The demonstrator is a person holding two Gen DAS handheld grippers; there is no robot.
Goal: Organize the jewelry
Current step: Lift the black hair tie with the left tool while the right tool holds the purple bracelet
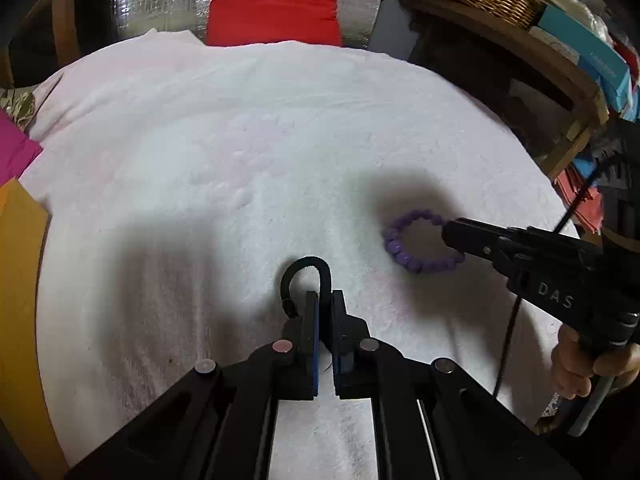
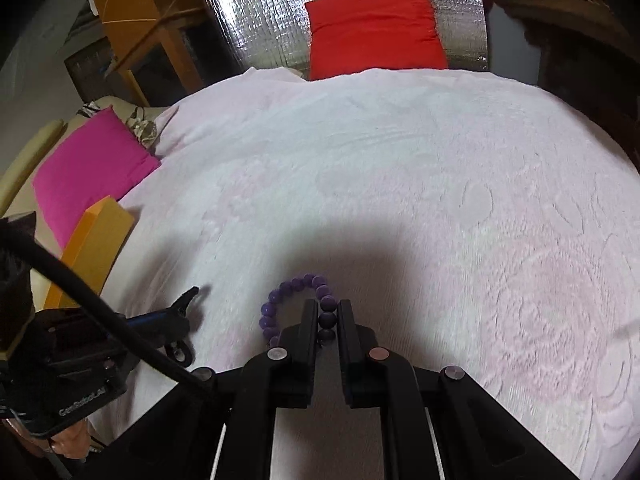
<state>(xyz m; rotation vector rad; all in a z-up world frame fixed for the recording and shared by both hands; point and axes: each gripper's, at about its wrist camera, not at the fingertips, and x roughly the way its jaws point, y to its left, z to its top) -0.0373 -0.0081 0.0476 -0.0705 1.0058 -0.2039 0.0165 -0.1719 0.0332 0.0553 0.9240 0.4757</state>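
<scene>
"DAS" reads on the right gripper (image 1: 454, 240); "GenRobot.AI" on the left gripper (image 2: 192, 296).

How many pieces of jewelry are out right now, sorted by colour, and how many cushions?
Purple bead bracelet: 1, in the right claw
Black band: 1, in the left claw
Red cushion: 1
Pink cushion: 1
Total: 4

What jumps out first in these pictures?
A purple bead bracelet pinched in the right gripper, low on a white towel. Beside it, the left gripper pinches a black loop band. A bright red cushion sits at the far edge against silver foil.
</scene>
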